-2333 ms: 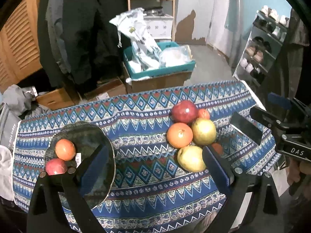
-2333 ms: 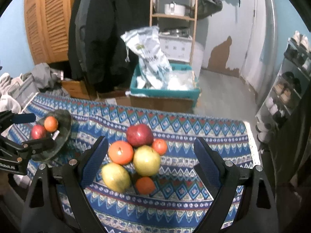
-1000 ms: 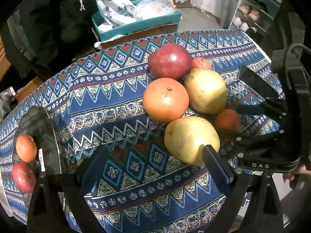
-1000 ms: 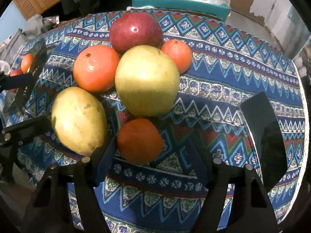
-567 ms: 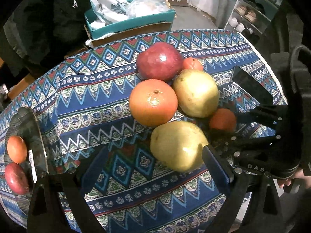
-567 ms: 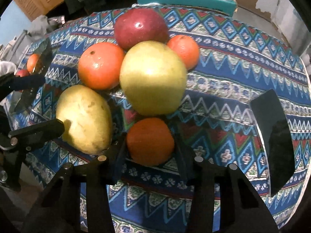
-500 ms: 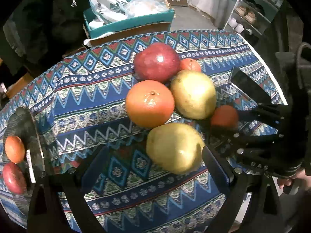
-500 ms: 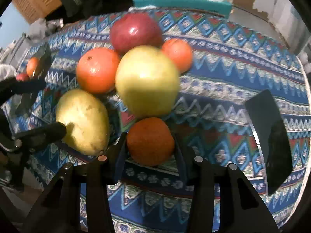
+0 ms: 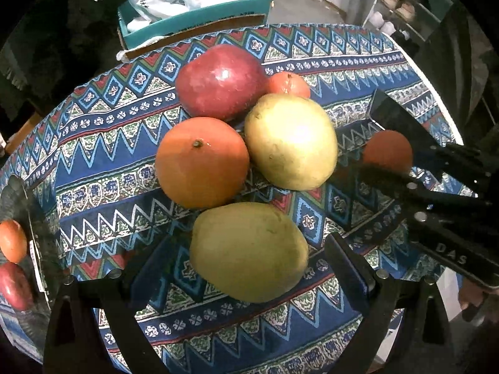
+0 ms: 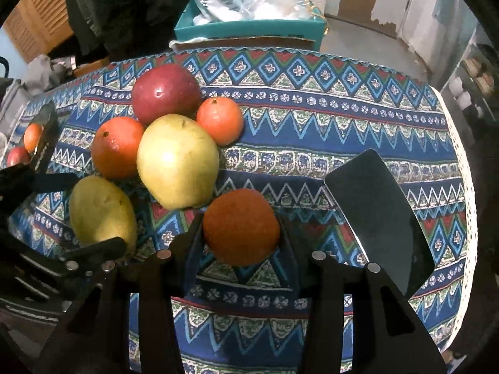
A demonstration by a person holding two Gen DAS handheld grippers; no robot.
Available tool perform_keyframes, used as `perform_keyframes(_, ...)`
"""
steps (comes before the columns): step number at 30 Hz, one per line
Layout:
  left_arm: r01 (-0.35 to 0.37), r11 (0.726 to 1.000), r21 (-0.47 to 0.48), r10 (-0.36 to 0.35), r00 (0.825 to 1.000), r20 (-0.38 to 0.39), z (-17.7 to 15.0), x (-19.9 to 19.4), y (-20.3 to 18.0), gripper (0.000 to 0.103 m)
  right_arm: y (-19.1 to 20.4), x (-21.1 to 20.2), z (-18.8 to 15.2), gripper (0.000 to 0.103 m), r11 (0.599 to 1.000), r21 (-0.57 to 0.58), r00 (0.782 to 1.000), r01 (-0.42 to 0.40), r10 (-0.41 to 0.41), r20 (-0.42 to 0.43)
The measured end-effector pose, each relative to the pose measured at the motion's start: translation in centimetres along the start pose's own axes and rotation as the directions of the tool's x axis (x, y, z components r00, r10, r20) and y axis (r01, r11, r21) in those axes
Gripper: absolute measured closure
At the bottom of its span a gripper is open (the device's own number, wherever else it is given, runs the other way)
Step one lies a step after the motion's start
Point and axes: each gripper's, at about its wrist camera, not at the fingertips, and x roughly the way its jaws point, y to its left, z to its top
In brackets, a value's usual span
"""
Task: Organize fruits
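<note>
Several fruits lie in a pile on the patterned cloth (image 9: 93,162): a red apple (image 9: 218,81), a small tangerine (image 9: 288,84), a yellow-green pear (image 9: 291,141), a big orange (image 9: 201,162) and a yellow mango-like fruit (image 9: 249,251). My left gripper (image 9: 249,271) hangs open just over that yellow fruit, its fingers on either side and apart from it. My right gripper (image 10: 240,240) is shut on a small dark orange (image 10: 241,227), held clear of the pile. At the left edge a dark plate (image 9: 40,243) holds a tangerine (image 9: 12,241) and a red apple (image 9: 14,280).
A teal box (image 10: 249,28) with plastic bags stands on the floor behind the table. The cloth's lace edge (image 10: 467,193) marks the table's right side. A shoe rack (image 9: 402,3) is at the far right. A dark flat panel (image 10: 377,215) juts out beside my right gripper.
My right gripper closed on the small dark orange and drew it away from the pile. My left gripper came down closer around the yellow fruit, staying open.
</note>
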Motion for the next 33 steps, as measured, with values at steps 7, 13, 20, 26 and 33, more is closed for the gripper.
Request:
perform_keyframes(7,-0.014,1.0,-0.019,0.014,0.999,-0.042,-0.5,1.9,0.6,0.005,-0.8,-0.5,-0.4,0.059,1.0,0.019,1.0,-0.004,0.004,0.004)
perform_keyframes(13,0.052,0.997,-0.052,-0.054,0.998,-0.045,-0.5,2.6,1.2,0.015,-0.5,-0.5,-0.1,0.059,1.0,0.014,1.0,-0.009,0.008,0.009)
perform_keyframes(20,0.06,0.998,-0.025,-0.06,0.998,-0.026,-0.6,2.5,0.6,0.023,-0.1,-0.4,0.0,0.059,1.0,0.006,1.0,-0.005,0.005,0.01)
perform_keyframes(26,0.048,0.999,-0.016,-0.049,0.999,-0.022,-1.5,1.5,0.4,0.023,0.4,-0.7,0.1,0.059,1.0,-0.004,1.0,-0.002,0.002,0.023)
perform_keyframes(33,0.049,0.999,0.0,-0.049,0.999,0.01,-2.0,-0.3,0.7,0.023,0.9,-1.3,0.4,0.059,1.0,-0.014,0.999,0.001,0.0,0.045)
